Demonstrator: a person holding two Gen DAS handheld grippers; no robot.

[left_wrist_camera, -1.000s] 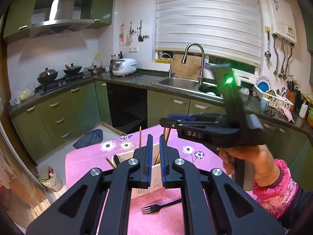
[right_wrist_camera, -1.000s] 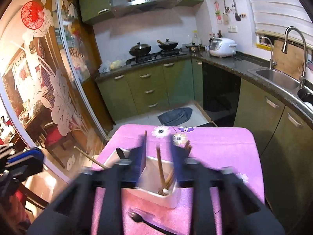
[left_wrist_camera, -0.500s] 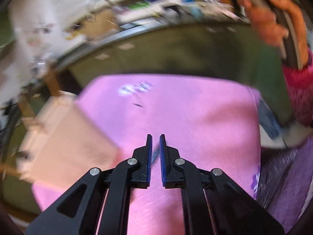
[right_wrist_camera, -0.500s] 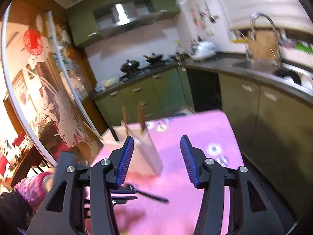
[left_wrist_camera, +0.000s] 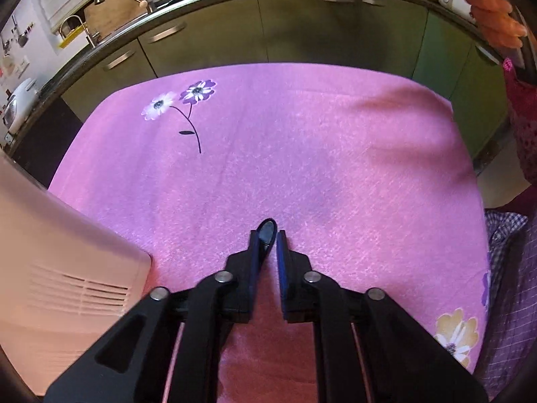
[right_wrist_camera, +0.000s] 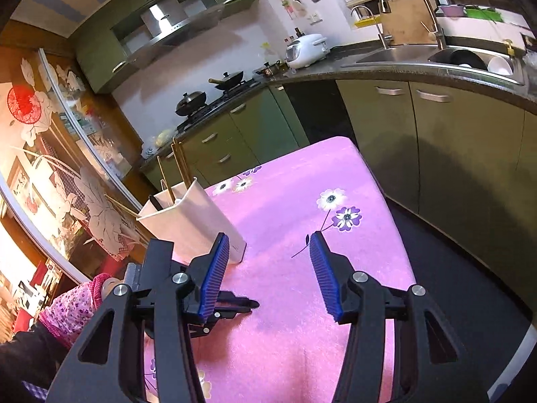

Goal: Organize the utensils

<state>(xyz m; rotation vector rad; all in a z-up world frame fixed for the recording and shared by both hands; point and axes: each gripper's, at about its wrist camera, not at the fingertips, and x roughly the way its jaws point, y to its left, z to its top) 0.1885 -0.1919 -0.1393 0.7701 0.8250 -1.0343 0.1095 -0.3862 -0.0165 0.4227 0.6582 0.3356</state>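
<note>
Pink flowered cloth (left_wrist_camera: pixel 335 154) is covering the table; white holder (right_wrist_camera: pixel 191 221) is standing at its left, chopsticks (right_wrist_camera: pixel 178 164) already leaning inside. Your left tool (left_wrist_camera: pixel 267 235) is pinching a dark utensil end (left_wrist_camera: pixel 267 229) low over the cloth; only the tip is showing, so the grip is looking shallow; it may be pivoting or slipping on the lift toward the holder. Your right tool (right_wrist_camera: pixel 268 255) is hanging wide open, carrying nothing, close beside the holder; a careless swing could be tipping it.
</note>
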